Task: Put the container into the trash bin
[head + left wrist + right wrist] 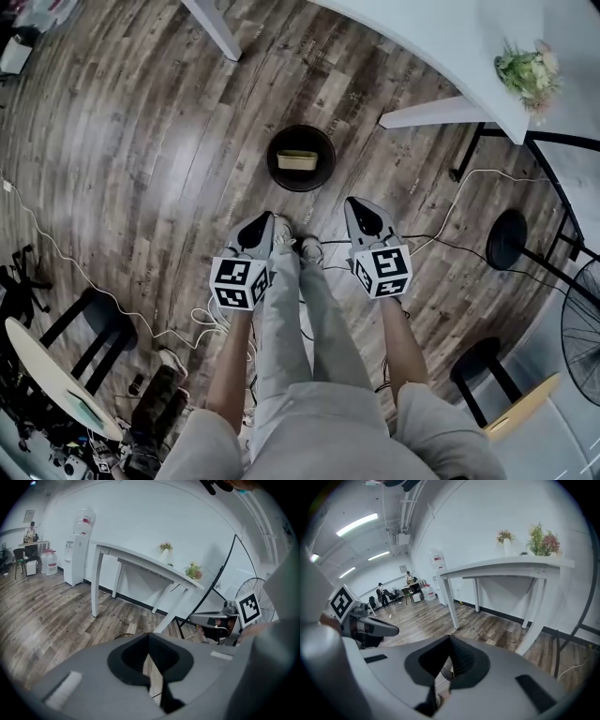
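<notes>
A round black trash bin (pixel 278 176) stands on the wood floor ahead of my feet. A beige container (pixel 298 160) lies inside it. My left gripper (pixel 255 228) hangs above the floor, short of the bin on its left side; its jaws are shut with nothing between them. My right gripper (pixel 366 217) is level with it to the right, also shut and empty. In the left gripper view the left gripper's (pixel 149 637) tips meet, and the right gripper (pixel 220 619) shows at the right. The right gripper view shows the right gripper's (pixel 450 639) tips together too.
A white table (pixel 450 37) with a potted plant (pixel 530 70) stands beyond the bin, one leg (pixel 427 113) close to it. Cables run across the floor by a black round base (pixel 511 239). A fan (pixel 583 330) is at the right, a water dispenser (pixel 77 550) far off.
</notes>
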### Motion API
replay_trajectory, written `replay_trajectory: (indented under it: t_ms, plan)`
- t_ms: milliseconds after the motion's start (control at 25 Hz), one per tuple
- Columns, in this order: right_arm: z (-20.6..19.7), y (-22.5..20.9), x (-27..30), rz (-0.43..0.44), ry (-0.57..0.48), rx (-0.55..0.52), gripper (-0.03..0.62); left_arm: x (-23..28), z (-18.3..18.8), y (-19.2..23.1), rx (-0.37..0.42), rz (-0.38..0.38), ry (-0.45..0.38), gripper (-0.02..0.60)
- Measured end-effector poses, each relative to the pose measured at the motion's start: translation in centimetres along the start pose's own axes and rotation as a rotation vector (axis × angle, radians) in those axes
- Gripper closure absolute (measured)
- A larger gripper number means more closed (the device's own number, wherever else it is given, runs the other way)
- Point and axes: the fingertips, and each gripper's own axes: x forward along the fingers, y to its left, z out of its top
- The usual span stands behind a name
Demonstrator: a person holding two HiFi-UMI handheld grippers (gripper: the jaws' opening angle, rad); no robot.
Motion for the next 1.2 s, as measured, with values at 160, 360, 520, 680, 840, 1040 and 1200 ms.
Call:
replay_trajectory:
  t_ms: [160,360,520,680,840,1040,1200]
  plan:
    - [2.0,0.2,-1.3,-0.002,-0.024,-0.016,0.580,-1.4,2.1,-1.0,0.013,-0.002,-0.036,0.571]
    - [4.6,0.7,-3.0,-0.004,-0.060,-0.039,0.580,-3.4,4.2,-1.9,0.029,0.006,-0.074,0.571]
    - [5.9,1.1,-4.9,-0.013,-0.083,-0.041,0.580,-5.3,5.7,-2.8,0.045,0.015,-0.102,0.571]
    - [7.1,1.5,-6.6,-0.021,-0.097,-0.043,0.580,-7.2,7.5,-3.6,0.063,0.022,-0.129,0.571]
    - [8.4,2.0,-8.6,-0.028,-0.115,-0.050,0.580,-9.1,9.1,-4.6,0.076,0.031,-0.158,0.571]
    - [10.3,2.6,-10.9,-0.036,-0.142,-0.061,0.580,-11.5,10.6,-5.7,0.093,0.040,-0.185,0.571]
    - [11.7,3.3,-12.9,-0.041,-0.165,-0.066,0.580,-13.5,11.5,-6.5,0.096,0.051,-0.207,0.571]
